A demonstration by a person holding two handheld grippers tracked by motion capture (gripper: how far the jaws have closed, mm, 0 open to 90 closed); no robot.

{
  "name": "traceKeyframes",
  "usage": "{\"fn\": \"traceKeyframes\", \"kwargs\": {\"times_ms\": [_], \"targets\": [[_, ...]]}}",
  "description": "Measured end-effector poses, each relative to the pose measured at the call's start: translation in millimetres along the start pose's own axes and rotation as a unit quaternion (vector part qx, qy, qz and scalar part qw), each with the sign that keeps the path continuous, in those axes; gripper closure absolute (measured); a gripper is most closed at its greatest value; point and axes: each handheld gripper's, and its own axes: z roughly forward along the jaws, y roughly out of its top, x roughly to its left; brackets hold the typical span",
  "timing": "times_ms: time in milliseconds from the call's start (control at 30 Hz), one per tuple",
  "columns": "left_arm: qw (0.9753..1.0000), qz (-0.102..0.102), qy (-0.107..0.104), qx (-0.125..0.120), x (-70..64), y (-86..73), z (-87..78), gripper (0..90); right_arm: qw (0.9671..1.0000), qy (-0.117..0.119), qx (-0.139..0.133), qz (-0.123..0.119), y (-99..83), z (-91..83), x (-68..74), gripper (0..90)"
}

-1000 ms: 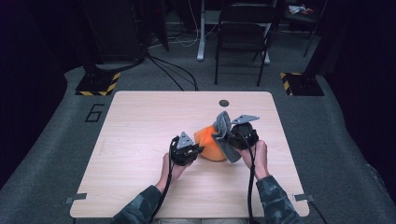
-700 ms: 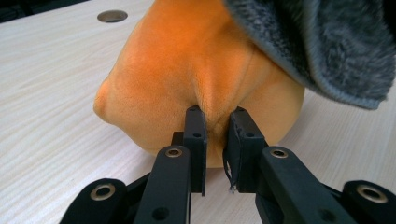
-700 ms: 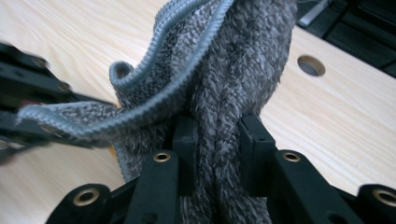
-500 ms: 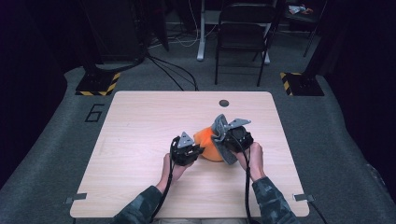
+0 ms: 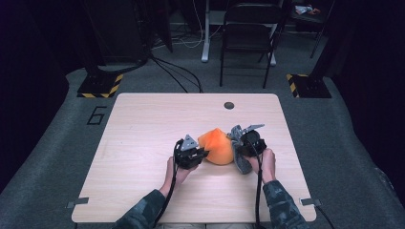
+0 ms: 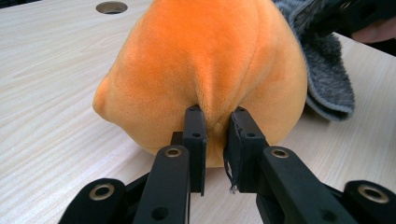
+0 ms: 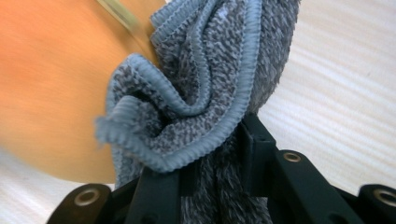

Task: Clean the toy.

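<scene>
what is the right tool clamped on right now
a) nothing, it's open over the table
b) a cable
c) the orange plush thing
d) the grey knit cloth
d: in the right gripper view the right tool has its jaws closed on bunched folds of the grey knit cloth, while the left tool pinches the orange plush.

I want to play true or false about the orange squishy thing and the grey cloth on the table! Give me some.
1. The left gripper pinches a fold of the orange plush. True.
2. The right gripper is open and holds nothing. False: it is shut on the grey cloth.
3. The grey cloth touches the orange plush. True.
4. The plush lies on the floor. False: it sits on the wooden table.
5. A chair stands beyond the table. True.
</scene>
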Motion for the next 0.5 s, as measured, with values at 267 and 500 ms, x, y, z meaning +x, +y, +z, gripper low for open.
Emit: {"fn": "traceKeyframes", "kwargs": {"times_ms": [267, 500], "targets": [[1.0000, -0.004, 0.004, 0.000, 2.7, -0.3, -0.6, 78.5, 0.9994, -0.002, 0.029, 0.017, -5.9, 6.4, -12.4, 71.5], [0.9999, -0.009, 0.005, -0.002, 5.1, -1.3, -0.6, 77.8, 0.9973, 0.044, -0.058, -0.001, 23.0, -50.2, 7.0, 71.5]]}}
